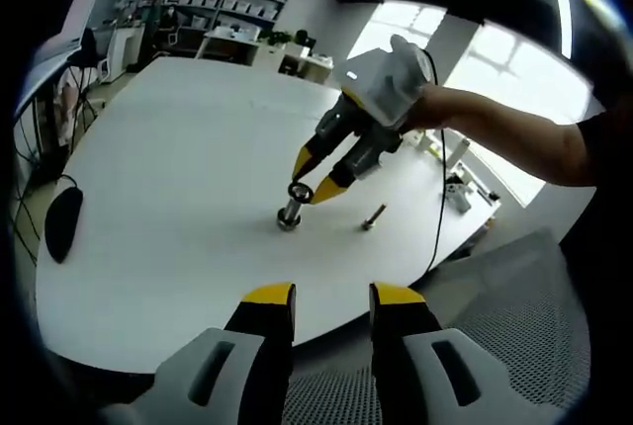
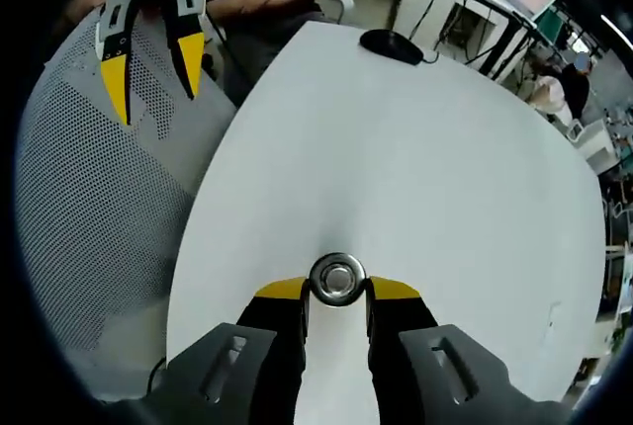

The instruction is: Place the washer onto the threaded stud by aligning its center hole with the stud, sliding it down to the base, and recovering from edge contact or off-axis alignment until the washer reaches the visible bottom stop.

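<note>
The step in hand looks like the lowering of the washer [image 2: 336,280] onto the stud [image 1: 290,212]: in the right gripper view the washer sits low in the middle of the frame, pinched by its rim between the yellow tips of the right gripper [image 2: 336,292], which is closed on it, and something round shows through its hole, probably the stud's top. In the left gripper view, at the centre of the frame, the right gripper [image 1: 314,180] hangs slanted over the stud, which stands upright on the white table [image 1: 178,178], with the washer [image 1: 300,191] at the stud's top, not down at the base. Whether the hole is already over the thread I cannot tell. The next move calls for levelling the washer and easing it straight down. A loose bolt [image 1: 373,217] lies just right of the stud. The left gripper [image 1: 331,295], bottom of the frame, stands parted and empty, well apart from the stud
</note>
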